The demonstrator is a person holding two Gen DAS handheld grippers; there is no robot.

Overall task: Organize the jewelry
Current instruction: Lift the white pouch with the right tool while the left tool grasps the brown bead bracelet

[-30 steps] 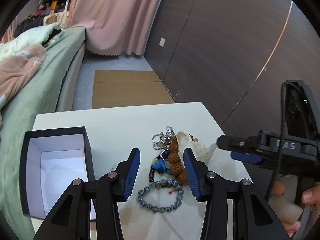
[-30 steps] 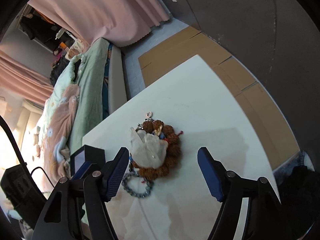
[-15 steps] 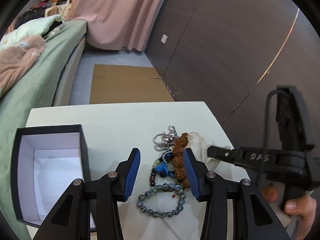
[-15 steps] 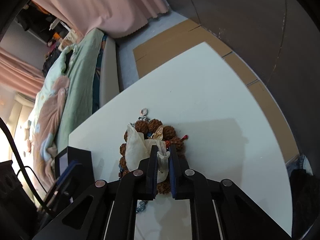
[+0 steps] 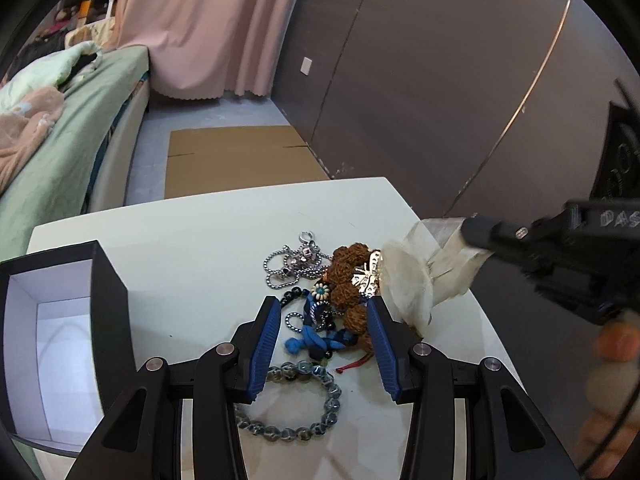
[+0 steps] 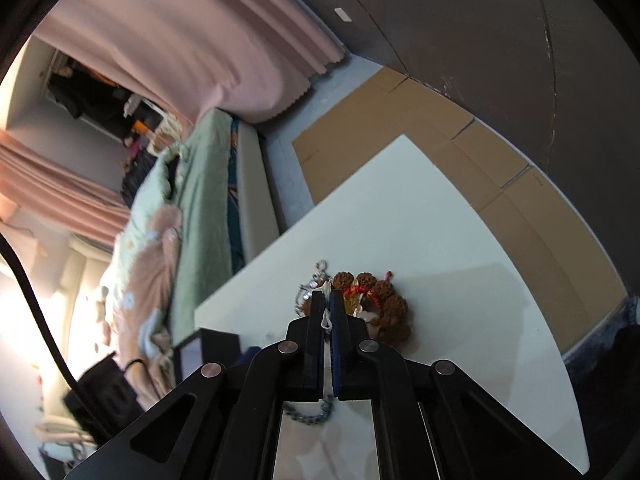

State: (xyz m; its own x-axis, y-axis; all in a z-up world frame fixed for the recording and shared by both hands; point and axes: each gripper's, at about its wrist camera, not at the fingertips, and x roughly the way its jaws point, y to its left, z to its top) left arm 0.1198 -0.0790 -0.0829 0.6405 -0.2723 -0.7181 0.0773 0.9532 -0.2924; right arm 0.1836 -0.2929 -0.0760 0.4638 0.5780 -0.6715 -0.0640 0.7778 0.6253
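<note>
While the right gripper (image 6: 329,312) jaws clamp the plastic pouch (image 5: 416,276), our left gripper (image 5: 322,344) jaws stand wide; next, we carry it to the box (image 5: 56,344).

Dim fisheye views with black corners, window glare, and motion-blurred edges.

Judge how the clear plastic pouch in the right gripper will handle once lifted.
The plastic pouch looks thin and crumpled, so probably floppy and light. It sags from the shut right gripper, so its lower end may drag the brown bead bracelet.
</note>
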